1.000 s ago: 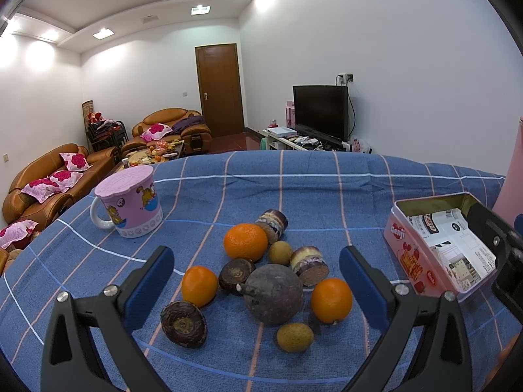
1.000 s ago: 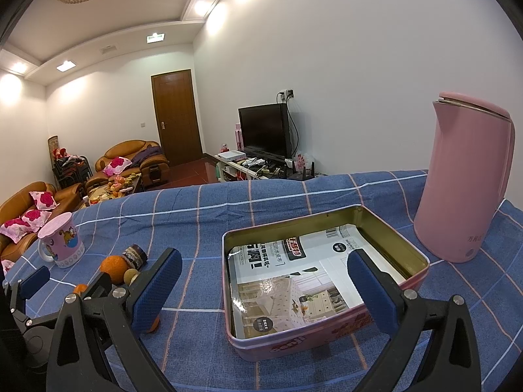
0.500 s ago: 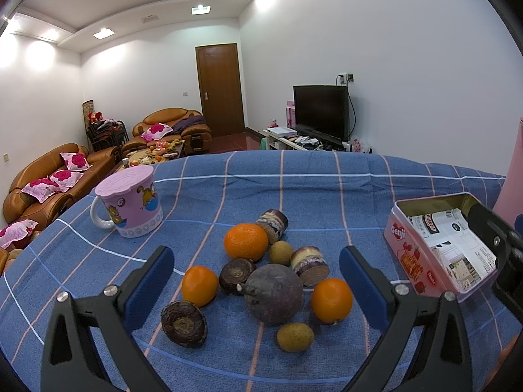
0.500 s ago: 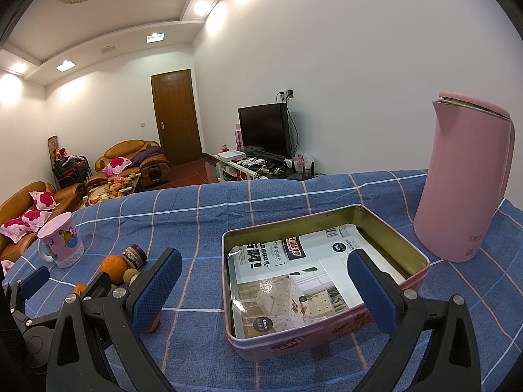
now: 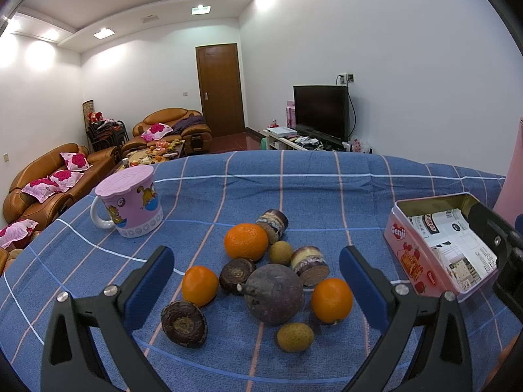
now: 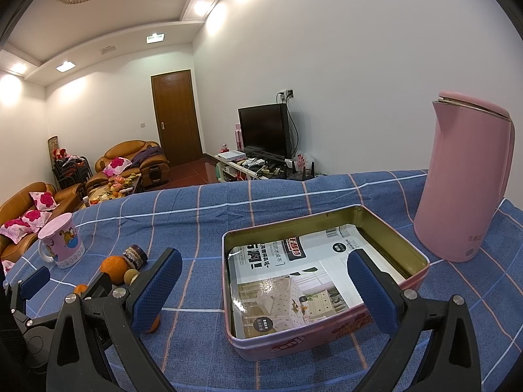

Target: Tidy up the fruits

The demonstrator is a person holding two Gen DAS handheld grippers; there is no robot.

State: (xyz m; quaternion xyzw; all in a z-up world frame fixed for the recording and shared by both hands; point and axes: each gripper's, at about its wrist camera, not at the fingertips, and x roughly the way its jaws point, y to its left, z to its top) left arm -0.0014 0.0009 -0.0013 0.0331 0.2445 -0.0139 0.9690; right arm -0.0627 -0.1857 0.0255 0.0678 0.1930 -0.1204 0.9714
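Note:
A pile of fruit lies on the blue checked cloth in the left wrist view: three oranges (image 5: 245, 241), a large dark purple fruit (image 5: 274, 294), dark brown round pieces (image 5: 184, 324), cut cane pieces (image 5: 310, 265) and small yellow-green fruits (image 5: 295, 337). My left gripper (image 5: 256, 289) is open and empty, its fingers on either side of the pile. An open pink tin (image 6: 327, 336) lined with printed paper lies to the right; it also shows in the left wrist view (image 5: 403, 238). My right gripper (image 6: 265, 292) is open and empty over the tin's near side.
A pink lidded mug (image 5: 129, 205) stands at the back left of the fruit. A tall pink kettle (image 6: 464, 179) stands right of the tin. The table's far edge runs behind them, with sofas and a TV beyond.

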